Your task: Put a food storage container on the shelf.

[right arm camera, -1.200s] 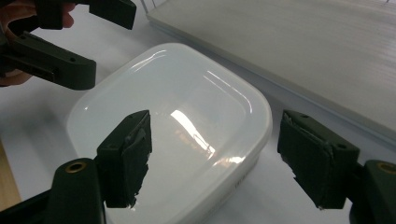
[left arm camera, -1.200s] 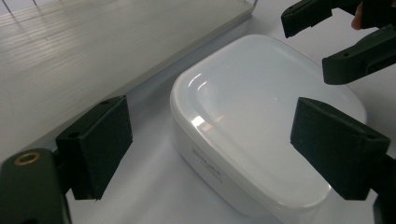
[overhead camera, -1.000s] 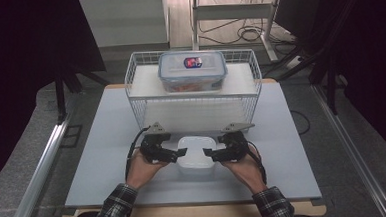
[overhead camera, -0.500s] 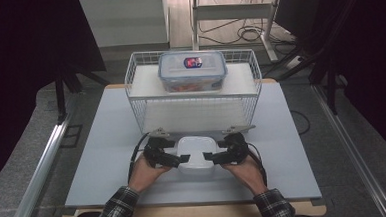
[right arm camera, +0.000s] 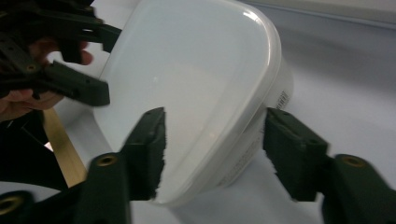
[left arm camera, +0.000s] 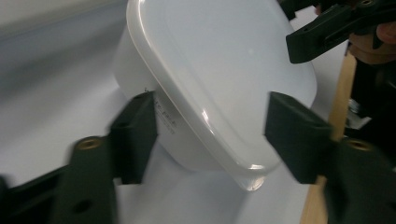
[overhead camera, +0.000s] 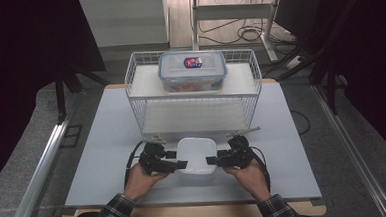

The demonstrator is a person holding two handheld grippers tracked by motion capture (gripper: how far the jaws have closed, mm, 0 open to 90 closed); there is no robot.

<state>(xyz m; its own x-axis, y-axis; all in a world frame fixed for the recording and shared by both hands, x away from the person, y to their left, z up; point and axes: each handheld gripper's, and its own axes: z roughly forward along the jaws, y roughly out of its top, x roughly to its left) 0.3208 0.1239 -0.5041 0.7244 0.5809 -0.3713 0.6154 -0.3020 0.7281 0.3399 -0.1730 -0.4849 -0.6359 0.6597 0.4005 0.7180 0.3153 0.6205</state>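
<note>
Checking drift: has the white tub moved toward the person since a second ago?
Yes. The white tub slid slightly toward the person, away from the wire basket.

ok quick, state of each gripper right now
Left gripper: open, jaws straddling the rim of the white container.
Right gripper: open, jaws straddling the opposite rim.

Overall light: dim, surroundings nearly black, table [overhead camera: 107, 143] evenly lit from above.
Glare: small highlights on the white container [left arm camera: 219, 84] lid rim, just ahead of the left hand-held gripper [left arm camera: 210, 135].
Blur: jaws soft in both gripper views.
</note>
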